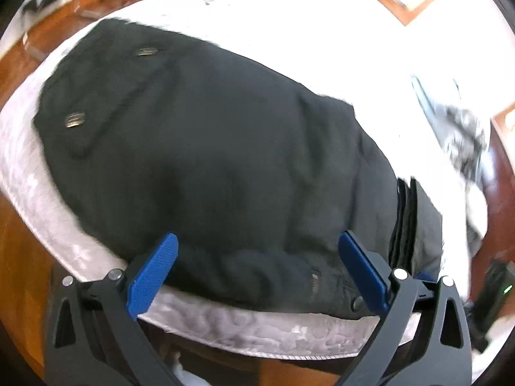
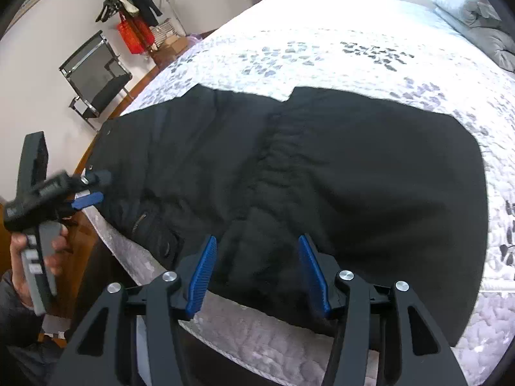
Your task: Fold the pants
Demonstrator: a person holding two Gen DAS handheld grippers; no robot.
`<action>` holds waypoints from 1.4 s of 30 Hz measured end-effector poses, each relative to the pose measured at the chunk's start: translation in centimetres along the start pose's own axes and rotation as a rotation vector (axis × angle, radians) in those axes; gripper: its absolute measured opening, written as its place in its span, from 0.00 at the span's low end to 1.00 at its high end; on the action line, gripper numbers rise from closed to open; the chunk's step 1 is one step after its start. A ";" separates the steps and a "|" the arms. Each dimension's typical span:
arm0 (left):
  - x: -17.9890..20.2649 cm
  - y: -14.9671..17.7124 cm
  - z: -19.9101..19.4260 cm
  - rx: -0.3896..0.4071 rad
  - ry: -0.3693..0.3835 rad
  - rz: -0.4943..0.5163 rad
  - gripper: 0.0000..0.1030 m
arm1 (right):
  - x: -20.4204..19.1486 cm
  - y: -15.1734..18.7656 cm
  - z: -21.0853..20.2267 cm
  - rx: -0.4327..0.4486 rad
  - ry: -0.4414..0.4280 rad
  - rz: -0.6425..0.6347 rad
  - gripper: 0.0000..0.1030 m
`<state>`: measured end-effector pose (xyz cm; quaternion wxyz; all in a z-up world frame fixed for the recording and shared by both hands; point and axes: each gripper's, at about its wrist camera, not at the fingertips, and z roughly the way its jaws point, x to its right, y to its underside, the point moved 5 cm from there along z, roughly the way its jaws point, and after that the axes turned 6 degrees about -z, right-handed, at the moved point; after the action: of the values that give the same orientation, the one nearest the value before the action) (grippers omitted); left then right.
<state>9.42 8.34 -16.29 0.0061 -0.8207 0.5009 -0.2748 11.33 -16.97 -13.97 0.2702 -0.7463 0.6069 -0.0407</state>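
Observation:
Black pants [image 2: 354, 173] lie folded across the near edge of the bed [image 2: 322, 51], with a bunched ridge of cloth running down their middle. My right gripper [image 2: 257, 239] stands over that ridge at the near hem. A fold of black cloth sits between its blue pads [image 2: 204, 273], which stand apart and do not clearly press on it. In the left wrist view the pants [image 1: 209, 148] show two metal buttons. My left gripper [image 1: 257, 236] hovers wide open over their near edge and holds nothing. In the right wrist view a hand holds the blurred left gripper [image 2: 95, 188] at the pants' left end.
The quilted mattress edge [image 2: 257, 337] runs just below both grippers, with wooden floor [image 1: 19, 257] beyond it. Grey pillows and a duvet [image 2: 473, 9] lie at the far right of the bed. A black chair [image 2: 96, 77] and a coat rack [image 2: 128, 9] stand by the left wall.

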 end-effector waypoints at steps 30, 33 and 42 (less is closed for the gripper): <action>-15.4 -5.9 -1.5 -0.043 0.311 -0.449 0.81 | -1.2 -0.9 2.8 -0.040 -0.008 -0.014 0.62; -14.7 -6.1 -0.6 -0.037 0.311 -0.457 0.81 | -1.2 -0.9 3.0 -0.043 -0.010 -0.018 0.63; -14.7 -6.7 -1.2 0.023 0.338 -0.480 0.21 | -1.0 -0.8 2.9 -0.033 -0.019 -0.015 0.62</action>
<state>9.22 24.10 -19.88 -0.1331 -0.8582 0.2832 -0.4068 12.89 -14.90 -15.86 0.2631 -0.7556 0.5993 -0.0257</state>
